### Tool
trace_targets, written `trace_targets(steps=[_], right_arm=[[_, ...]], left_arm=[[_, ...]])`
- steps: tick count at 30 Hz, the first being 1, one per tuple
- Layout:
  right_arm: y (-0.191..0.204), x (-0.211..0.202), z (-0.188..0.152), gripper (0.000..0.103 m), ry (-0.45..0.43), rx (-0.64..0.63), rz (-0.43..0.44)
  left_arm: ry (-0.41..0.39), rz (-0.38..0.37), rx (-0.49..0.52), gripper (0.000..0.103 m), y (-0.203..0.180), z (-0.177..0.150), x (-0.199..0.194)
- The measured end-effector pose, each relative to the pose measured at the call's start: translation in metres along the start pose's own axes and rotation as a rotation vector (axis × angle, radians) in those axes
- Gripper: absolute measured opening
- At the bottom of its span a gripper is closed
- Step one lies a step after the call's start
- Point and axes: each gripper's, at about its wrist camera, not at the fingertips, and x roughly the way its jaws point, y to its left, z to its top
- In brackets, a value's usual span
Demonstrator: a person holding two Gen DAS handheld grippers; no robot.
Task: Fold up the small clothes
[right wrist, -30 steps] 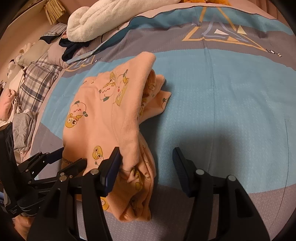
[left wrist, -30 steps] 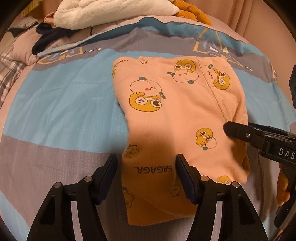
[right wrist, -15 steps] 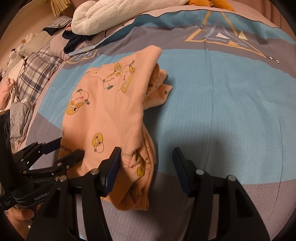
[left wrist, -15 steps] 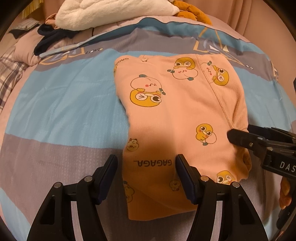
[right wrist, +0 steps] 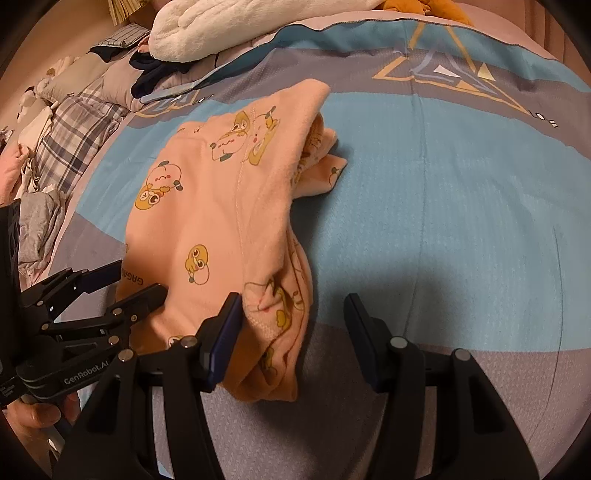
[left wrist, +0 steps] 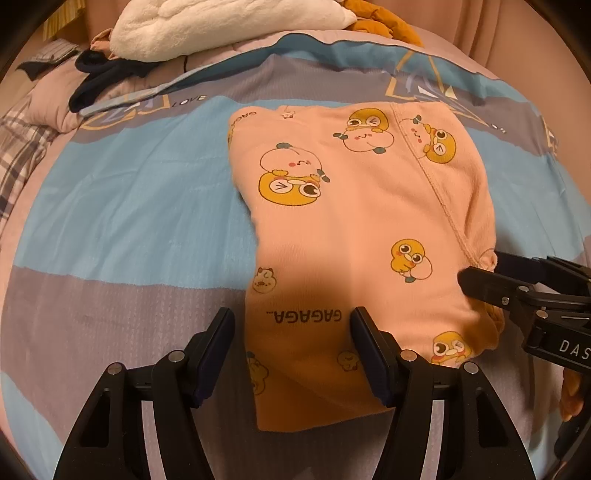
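Both grippers spread wide, nothing clamped. Left gripper (left wrist: 291, 354) hovers over the near end of the peach garment (left wrist: 354, 229), jaws straddling the "GAGAGA" print. Right gripper (right wrist: 291, 332) sits at the garment's right edge; its left finger (right wrist: 221, 336) looks to be touching or just above the bunched cloth, cannot tell which, while the other hangs over bare bedspread (right wrist: 461, 206).

Garment: small peach piece with cartoon duck prints, lying lengthwise on the blue and grey bedspread, already folded at least once. Top layer is fairly flat; a seam runs down the right side. Right edge is messy in the right wrist view, with loose inner layers and a flap poking out at the far right corner.

Step, my read: between folds, hands resetting for the next one. Next move likely calls for pinching the two near corners and carrying them to the far end, or first tucking the sloppy right edge. Pinch all layers or the inner ones will slide out.

Room: plenty of open bedspread left and right of the garment. Far end is tighter, where a white blanket (left wrist: 229, 26) and dark clothes (left wrist: 103, 77) are piled; plaid bedding (right wrist: 74, 129) and more laundry lie far left.
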Motion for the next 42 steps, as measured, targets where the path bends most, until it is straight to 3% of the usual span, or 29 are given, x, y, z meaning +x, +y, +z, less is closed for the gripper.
trace_targets(steps=[33, 42], right_arm=[[0.0, -0.004, -0.014, 0.058, 0.008, -0.012, -0.011], [-0.001, -0.006, -0.017, 0.058, 0.013, -0.014, -0.017]], left_arm=[[0.001, 0.008, 0.002, 0.066, 0.0, -0.006, 0.0], [-0.001, 0.021, 0.008, 0.071, 0.0, -0.008, -0.001]])
